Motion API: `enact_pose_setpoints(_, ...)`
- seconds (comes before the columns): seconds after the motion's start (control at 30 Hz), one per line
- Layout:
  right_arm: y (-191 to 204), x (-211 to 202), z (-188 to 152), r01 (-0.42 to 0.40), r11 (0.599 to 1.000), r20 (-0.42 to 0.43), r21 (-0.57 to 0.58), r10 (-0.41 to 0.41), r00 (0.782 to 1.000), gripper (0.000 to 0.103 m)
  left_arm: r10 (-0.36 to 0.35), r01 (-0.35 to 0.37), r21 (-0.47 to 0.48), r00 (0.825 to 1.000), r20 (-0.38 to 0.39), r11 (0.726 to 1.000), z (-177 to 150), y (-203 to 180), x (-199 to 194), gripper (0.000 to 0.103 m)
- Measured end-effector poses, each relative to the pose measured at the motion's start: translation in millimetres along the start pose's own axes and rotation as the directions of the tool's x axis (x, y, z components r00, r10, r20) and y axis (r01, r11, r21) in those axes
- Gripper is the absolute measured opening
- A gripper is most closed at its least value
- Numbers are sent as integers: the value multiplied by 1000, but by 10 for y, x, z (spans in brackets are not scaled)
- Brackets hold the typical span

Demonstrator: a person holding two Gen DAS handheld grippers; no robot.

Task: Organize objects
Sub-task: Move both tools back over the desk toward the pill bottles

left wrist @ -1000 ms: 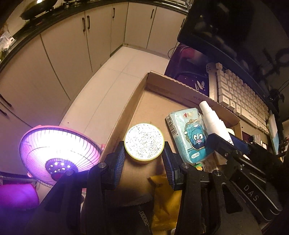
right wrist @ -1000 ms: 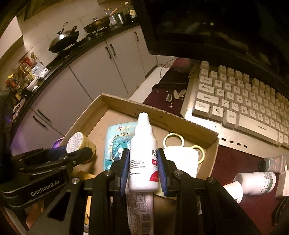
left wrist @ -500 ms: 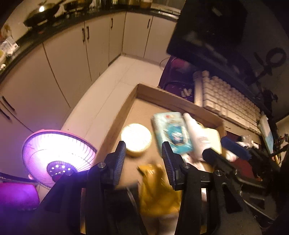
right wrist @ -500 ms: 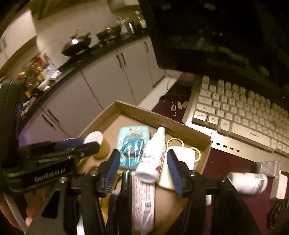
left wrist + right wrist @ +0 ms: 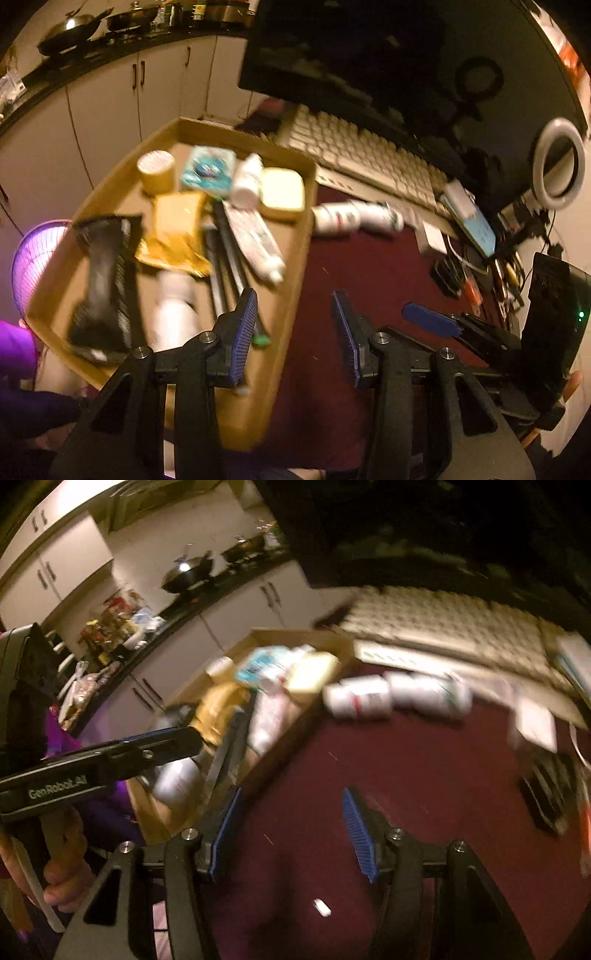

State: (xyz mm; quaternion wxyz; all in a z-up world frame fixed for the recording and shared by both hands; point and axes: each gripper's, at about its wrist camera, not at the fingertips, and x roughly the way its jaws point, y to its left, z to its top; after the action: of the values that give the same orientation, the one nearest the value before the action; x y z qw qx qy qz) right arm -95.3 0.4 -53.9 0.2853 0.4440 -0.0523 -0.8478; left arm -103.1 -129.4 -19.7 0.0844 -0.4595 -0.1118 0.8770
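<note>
A cardboard box (image 5: pixel 306 236) at the table's left holds a round yellow tin (image 5: pixel 155 171), a teal packet (image 5: pixel 208 170), a white dropper bottle (image 5: pixel 247 181), a tube and other items. Two white pill bottles (image 5: pixel 336 218) lie on the maroon table just right of the box, also blurred in the right wrist view (image 5: pixel 358 701). My left gripper (image 5: pixel 293 325) is open and empty over the box's right wall. My right gripper (image 5: pixel 291 827) is open and empty above bare maroon table, to the right of the box (image 5: pixel 288 720).
A white keyboard (image 5: pixel 369 155) and a dark monitor (image 5: pixel 369 55) stand behind the table. A ring light (image 5: pixel 559 162), a phone and small dark gadgets crowd the right side. A glowing purple heater (image 5: pixel 33 251) sits on the floor left of the box. Both views are motion-blurred.
The right gripper opened and left the white dropper bottle in the box. Both grippers drew back and swung right, away from the tin and the box, over the maroon table.
</note>
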Motion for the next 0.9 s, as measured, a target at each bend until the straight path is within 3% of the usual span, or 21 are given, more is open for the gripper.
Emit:
enact_pose_setpoints(0.23, -485, -362, -308, 49, 996, 27, 77, -51, 998, 56, 1, 1, 60, 1000, -22, 998, -208, -453, -25, 41)
enact_pose_setpoints(0.4, -762, -616, -381, 135, 985, 83, 110, -144, 986, 72, 10, -7, 75, 999, -32, 997, -323, -682, -21, 41)
enact_pose_setpoints(0.6, -1117, -785, -400, 208, 969, 94, 136, -222, 971, 73, 31, -28, 82, 999, -38, 996, -341, -796, -5, 41)
enact_pose_setpoints(0.9, -1468, -799, -328, 236, 954, 91, 182, -255, 963, 75, 43, -38, 100, 998, -44, 994, -281, -911, 45, 41)
